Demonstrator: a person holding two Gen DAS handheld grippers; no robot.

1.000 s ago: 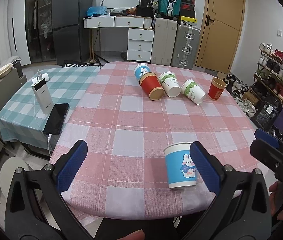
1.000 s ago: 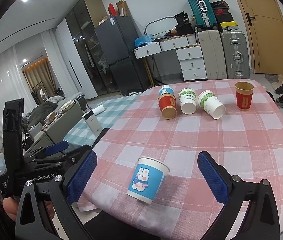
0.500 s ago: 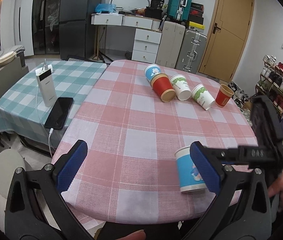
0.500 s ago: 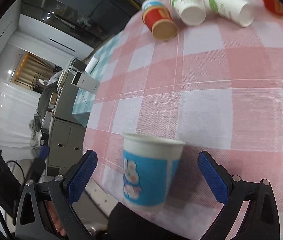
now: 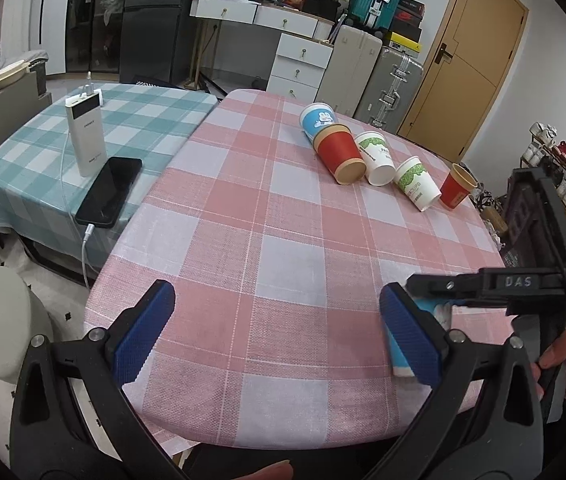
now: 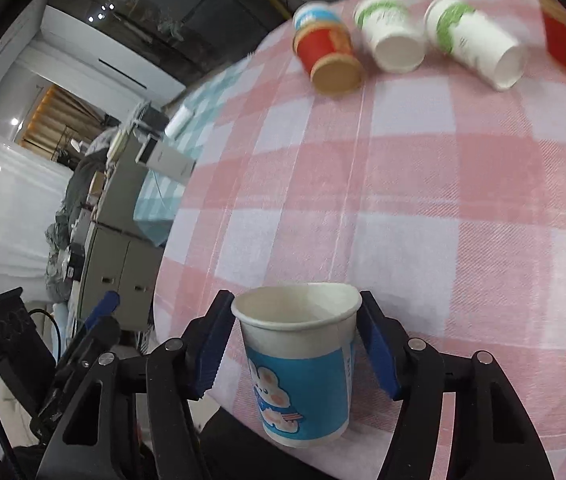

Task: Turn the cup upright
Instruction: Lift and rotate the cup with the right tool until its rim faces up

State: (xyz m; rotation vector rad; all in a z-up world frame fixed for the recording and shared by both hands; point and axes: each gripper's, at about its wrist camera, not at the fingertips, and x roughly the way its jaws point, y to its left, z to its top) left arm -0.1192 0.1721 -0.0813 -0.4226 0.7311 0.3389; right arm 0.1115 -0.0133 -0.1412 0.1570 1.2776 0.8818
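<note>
A blue paper cup with a rabbit print [image 6: 301,364] stands mouth up near the front edge of the pink checked table [image 6: 423,184]. My right gripper [image 6: 297,344] is shut on the blue cup near its rim, one blue pad on each side. In the left wrist view the cup [image 5: 401,356] is mostly hidden behind my left finger, and the right gripper body reaches in from the right. My left gripper [image 5: 279,336] is open and empty above the table's front edge.
At the far side lie a blue cup [image 5: 317,120], a red cup [image 5: 341,154] and two white-green cups [image 5: 377,156] [image 5: 417,184] on their sides; a red cup [image 5: 457,188] stands upright. A phone [image 5: 109,190] and power bank [image 5: 85,134] rest on the green table at left.
My right gripper has closed in on the blue cup and shut on it near the rim. The left gripper stayed open and shifted slightly.
</note>
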